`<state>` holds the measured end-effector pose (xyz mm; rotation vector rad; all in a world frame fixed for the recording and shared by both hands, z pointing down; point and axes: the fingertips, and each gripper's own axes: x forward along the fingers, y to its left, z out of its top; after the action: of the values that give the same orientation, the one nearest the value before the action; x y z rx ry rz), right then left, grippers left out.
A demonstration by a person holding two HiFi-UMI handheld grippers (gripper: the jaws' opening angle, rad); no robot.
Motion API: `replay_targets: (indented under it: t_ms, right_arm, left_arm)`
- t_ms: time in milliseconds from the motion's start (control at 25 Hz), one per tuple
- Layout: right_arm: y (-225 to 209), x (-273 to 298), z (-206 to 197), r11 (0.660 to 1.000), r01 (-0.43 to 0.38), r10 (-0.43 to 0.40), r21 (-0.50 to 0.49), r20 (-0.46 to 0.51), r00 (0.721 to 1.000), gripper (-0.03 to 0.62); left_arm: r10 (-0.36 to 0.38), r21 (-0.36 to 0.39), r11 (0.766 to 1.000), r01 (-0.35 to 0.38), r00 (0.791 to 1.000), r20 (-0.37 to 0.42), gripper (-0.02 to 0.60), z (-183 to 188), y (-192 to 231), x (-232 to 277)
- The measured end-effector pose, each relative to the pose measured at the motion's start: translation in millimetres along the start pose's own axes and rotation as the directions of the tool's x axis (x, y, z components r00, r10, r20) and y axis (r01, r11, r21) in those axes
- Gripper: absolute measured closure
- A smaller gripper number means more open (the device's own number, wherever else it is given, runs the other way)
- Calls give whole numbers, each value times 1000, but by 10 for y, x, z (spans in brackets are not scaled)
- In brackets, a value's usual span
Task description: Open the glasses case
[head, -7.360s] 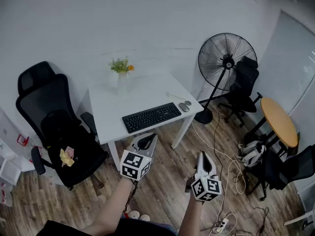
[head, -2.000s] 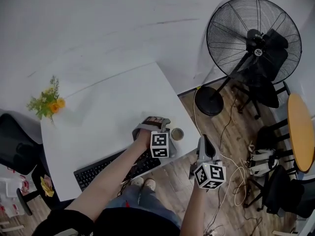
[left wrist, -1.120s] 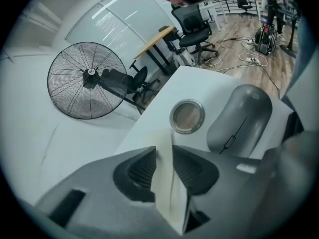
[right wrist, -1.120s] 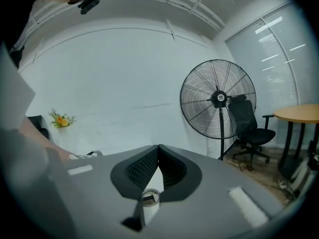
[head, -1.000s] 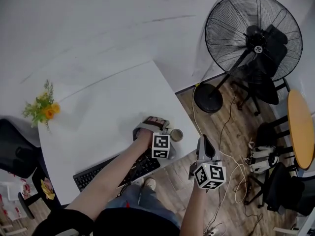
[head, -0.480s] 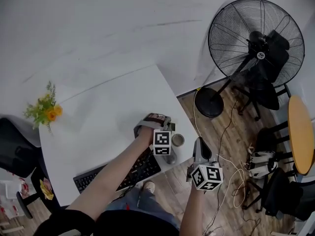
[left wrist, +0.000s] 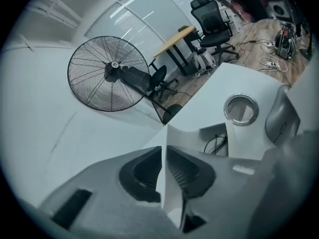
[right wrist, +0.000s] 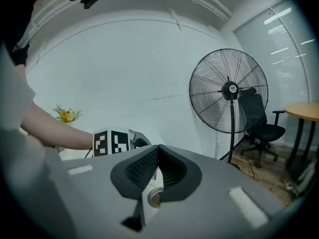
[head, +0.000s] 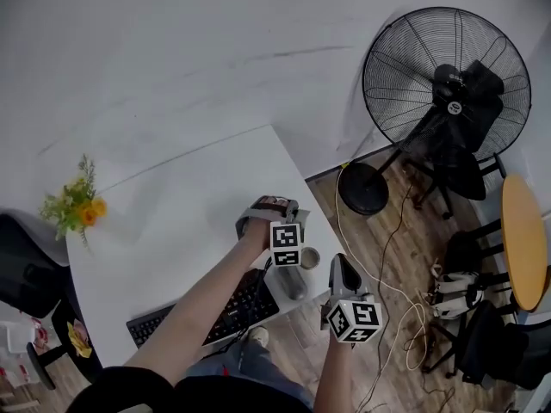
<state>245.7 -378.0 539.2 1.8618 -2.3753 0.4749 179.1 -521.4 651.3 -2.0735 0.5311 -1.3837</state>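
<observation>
In the left gripper view my left gripper (left wrist: 164,156) has its jaws drawn close on a thin white piece (left wrist: 172,198) that stands up between the pads. I take it for the white glasses case; its shape is mostly hidden. In the head view this gripper (head: 297,218) hovers over the right part of the white table (head: 172,222), and the case cannot be made out there. My right gripper (head: 341,261) hangs just off the table's near right corner, level, jaws shut with nothing in them (right wrist: 158,156), pointing at the left gripper's marker cube (right wrist: 112,143).
A small round tin (head: 308,258) and a grey mouse (head: 293,282) lie near the table's right edge, beside a black keyboard (head: 207,312). A vase of flowers (head: 76,206) stands far left. A large floor fan (head: 448,84), office chairs and loose cables (head: 392,256) fill the floor on the right.
The left gripper has shifted away from the near edge, past the round tin, uncovering the mouse. The right gripper has edged closer to the table corner.
</observation>
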Motion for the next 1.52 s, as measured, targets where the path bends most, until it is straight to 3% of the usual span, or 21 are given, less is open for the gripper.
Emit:
replay_targets:
  t_ms: [440,640,760,880,1080,1360,1440,1520]
  right_arm:
    - [46,-19,26,1000,-3,3,-3,6,1000,582]
    - [88,-53,70,1000,-5,5,-5,17,1000,582]
    - [134,-59,111,1000,-12,12,-11,29,1000,582]
    - [190,-61,161,1000,-21,22,-18,43,999,580]
    - [317,-47,293,999,-46,48,-29,72,996,582]
    - [521,-11,507,996,-72,78,-51,127,989,582]
    - [568,-24,558,996,-72,80,-60,143,987,582]
    - [612,-38,586,995,-69,79,-69,153,985,582]
  left_arm:
    - [-7,-58,998,9,999,43,532,39,8,-92]
    - [22,-171,985,0,992,126,531,130,80,-362]
    - [71,-302,953,-11,979,189,540,175,188,-611]
    - [140,-471,882,-3,956,257,559,198,324,-925]
    - [306,-726,686,40,890,338,574,118,617,-1537]
    - [540,-892,446,73,773,334,574,-210,861,-2411]
    - [578,-915,396,72,755,310,574,-315,819,-2567]
    - [591,-927,371,62,754,287,574,-412,718,-2652]
